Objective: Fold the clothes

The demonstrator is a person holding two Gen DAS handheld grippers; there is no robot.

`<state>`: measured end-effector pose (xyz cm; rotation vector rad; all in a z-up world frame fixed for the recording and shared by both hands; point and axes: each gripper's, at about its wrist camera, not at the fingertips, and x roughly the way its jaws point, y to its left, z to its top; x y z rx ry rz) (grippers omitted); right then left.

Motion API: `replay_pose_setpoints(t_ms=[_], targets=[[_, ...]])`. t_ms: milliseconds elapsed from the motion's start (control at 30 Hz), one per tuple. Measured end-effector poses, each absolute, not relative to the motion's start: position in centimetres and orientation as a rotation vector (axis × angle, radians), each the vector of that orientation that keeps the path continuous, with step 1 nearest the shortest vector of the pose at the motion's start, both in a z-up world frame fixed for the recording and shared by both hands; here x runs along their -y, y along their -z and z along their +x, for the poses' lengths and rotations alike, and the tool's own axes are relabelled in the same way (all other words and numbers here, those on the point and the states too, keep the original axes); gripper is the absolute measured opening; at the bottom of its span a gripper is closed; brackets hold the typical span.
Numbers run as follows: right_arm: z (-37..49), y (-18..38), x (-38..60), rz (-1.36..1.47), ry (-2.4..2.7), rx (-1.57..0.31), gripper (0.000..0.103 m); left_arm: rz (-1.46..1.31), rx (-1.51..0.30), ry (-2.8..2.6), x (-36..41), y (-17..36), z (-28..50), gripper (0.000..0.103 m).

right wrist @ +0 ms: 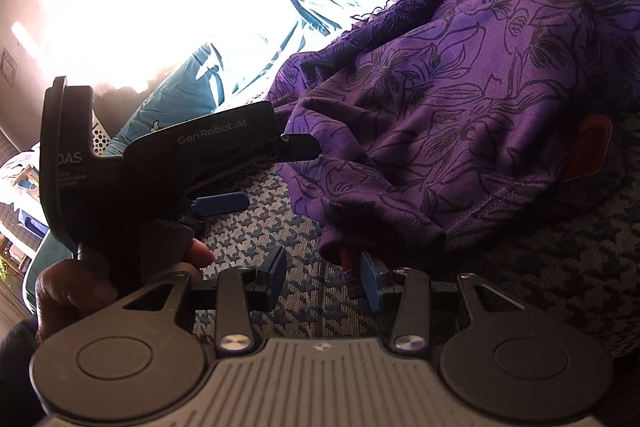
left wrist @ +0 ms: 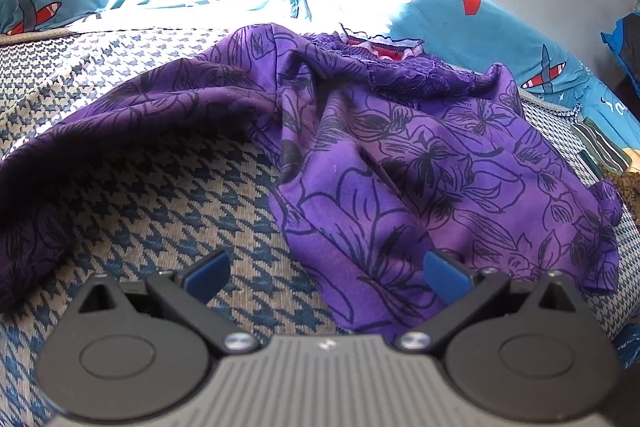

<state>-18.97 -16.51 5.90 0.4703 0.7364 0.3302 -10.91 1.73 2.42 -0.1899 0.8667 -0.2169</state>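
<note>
Purple floral garment (left wrist: 420, 163) crumpled on houndstooth cover (left wrist: 168, 195), far edge lost in window glare. Left gripper (left wrist: 326, 273) spread wide, empty; right gripper (right wrist: 324, 277) parted, empty.

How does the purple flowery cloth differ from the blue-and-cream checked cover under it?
The purple garment is crumpled into folds and humps; the houndstooth cover lies spread flat beneath it. The garment carries large black outlined flowers, the cover a small repeating woven check. The garment looks thin and smooth, with a lace edge; the cover looks coarser. Both lie on the bed, touching.
</note>
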Motion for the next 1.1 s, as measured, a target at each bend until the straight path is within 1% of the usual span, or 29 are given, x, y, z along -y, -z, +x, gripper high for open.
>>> replay_pose_setpoints(t_ms=[300, 333, 367, 433, 500, 567, 600, 667, 733, 1033, 1067, 1100], targets=[[-18.1, -6.1, 15.6, 0.43, -0.263, -0.665, 0.04, -0.199, -0.861, 0.218, -1.9, -2.5, -10.9, 0.103], [-18.0, -6.1, 15.4, 0.413, -0.258, -0.662, 0.039, -0.196, -0.859, 0.217, -1.9, -2.6, -10.9, 0.103], [-17.9, -6.0, 15.2, 0.395, -0.253, -0.66, 0.034, -0.194, -0.857, 0.216, -1.9, -2.6, -10.9, 0.103], [-17.9, -5.9, 14.9, 0.358, -0.246, -0.66, 0.03, -0.195, -0.854, 0.213, -2.0, -2.7, -10.9, 0.103], [-17.8, -5.8, 14.6, 0.331, -0.253, -0.661, 0.029, -0.197, -0.851, 0.21, -2.1, -2.7, -10.9, 0.103], [-17.8, -5.7, 14.2, 0.264, -0.239, -0.65, 0.022, -0.197, -0.848, 0.202, -2.3, -2.7, -10.9, 0.103], [-18.1, -6.0, 13.9, 0.244, -0.259, -0.64, 0.021, -0.196, -0.845, 0.196, -2.4, -2.8, -11.0, 0.103], [-18.6, -6.6, 13.4, 0.203, -0.299, -0.621, 0.013, -0.196, -0.837, 0.183, -2.7, -2.9, -11.0, 0.103], [-19.2, -7.2, 12.9, 0.163, -0.339, -0.601, 0.009, -0.204, -0.826, 0.162, -3.4, -3.2, -11.1, 0.103], [-21.8, -9.9, 10.7, -0.019, -0.516, -0.509, 0.006, -0.324, -0.808, 0.015, -8.8, -4.2, -11.1, 0.103], [-22.3, -9.9, 10.2, -0.057, -0.56, -0.512, 0.004, -0.33, -0.808, 0.005, -9.3, -4.3, -11.2, 0.103], [-22.7, -9.7, 9.8, -0.094, -0.592, -0.518, 0.004, -0.334, -0.808, -0.007, -9.8, -4.3, -11.3, 0.103]])
